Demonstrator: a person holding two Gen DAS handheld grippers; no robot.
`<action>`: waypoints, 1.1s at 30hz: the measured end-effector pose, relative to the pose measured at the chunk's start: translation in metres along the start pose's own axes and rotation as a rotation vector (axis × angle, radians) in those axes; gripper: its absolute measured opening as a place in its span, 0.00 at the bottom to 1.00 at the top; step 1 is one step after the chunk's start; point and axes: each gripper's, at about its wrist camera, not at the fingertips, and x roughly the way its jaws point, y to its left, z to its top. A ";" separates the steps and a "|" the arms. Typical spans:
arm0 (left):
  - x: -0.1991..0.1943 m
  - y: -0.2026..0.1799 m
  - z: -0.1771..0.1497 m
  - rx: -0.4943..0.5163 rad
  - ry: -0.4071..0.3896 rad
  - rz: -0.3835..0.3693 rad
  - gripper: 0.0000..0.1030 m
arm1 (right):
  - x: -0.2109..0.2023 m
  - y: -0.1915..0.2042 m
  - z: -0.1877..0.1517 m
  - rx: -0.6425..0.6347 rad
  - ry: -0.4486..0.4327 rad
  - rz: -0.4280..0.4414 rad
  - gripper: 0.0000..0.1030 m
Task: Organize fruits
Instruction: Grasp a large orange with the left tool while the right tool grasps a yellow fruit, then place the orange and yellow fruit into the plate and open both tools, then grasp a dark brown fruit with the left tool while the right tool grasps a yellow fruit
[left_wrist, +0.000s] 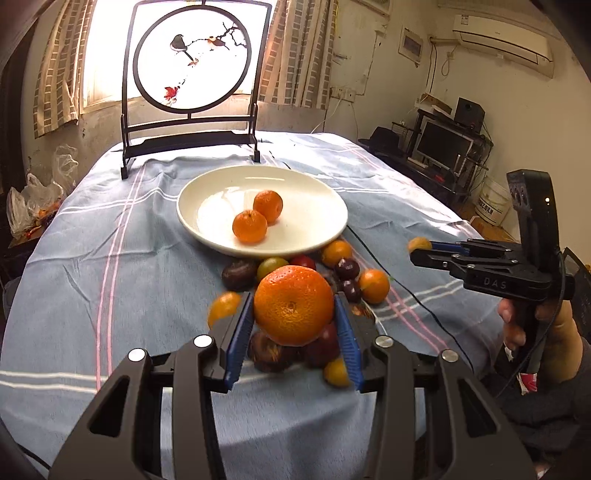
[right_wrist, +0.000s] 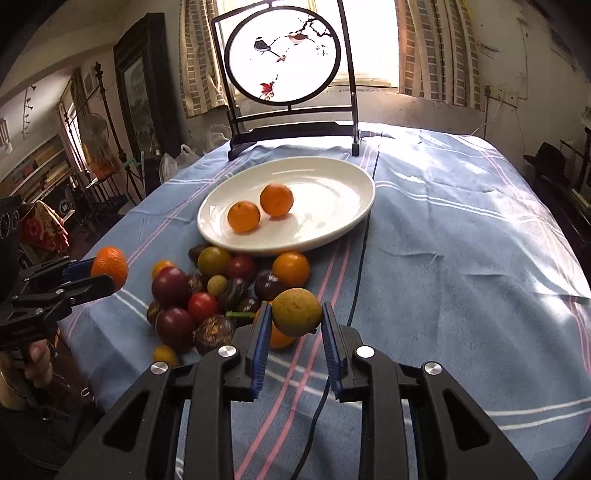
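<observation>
Lived-in home, curtains (left_wrist: 299, 55), air conditioner (left_wrist: 502, 40)

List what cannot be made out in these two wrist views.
- Left wrist view: fruits under the large orange mandarin, hidden by it and the left gripper.
- Left wrist view: the small yellow-brown fruit in the right gripper, blurred.
- Right wrist view: the orange fruit behind the yellow-green fruit, mostly covered.
</observation>
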 end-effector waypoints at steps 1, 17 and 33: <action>0.007 0.003 0.011 0.001 -0.001 0.003 0.41 | 0.002 -0.003 0.010 0.005 -0.008 0.004 0.26; 0.146 0.075 0.100 -0.148 0.197 0.103 0.47 | 0.103 -0.023 0.098 0.103 0.043 -0.009 0.45; 0.009 -0.001 -0.024 0.095 0.111 0.127 0.72 | 0.018 -0.015 -0.024 0.059 0.033 -0.034 0.45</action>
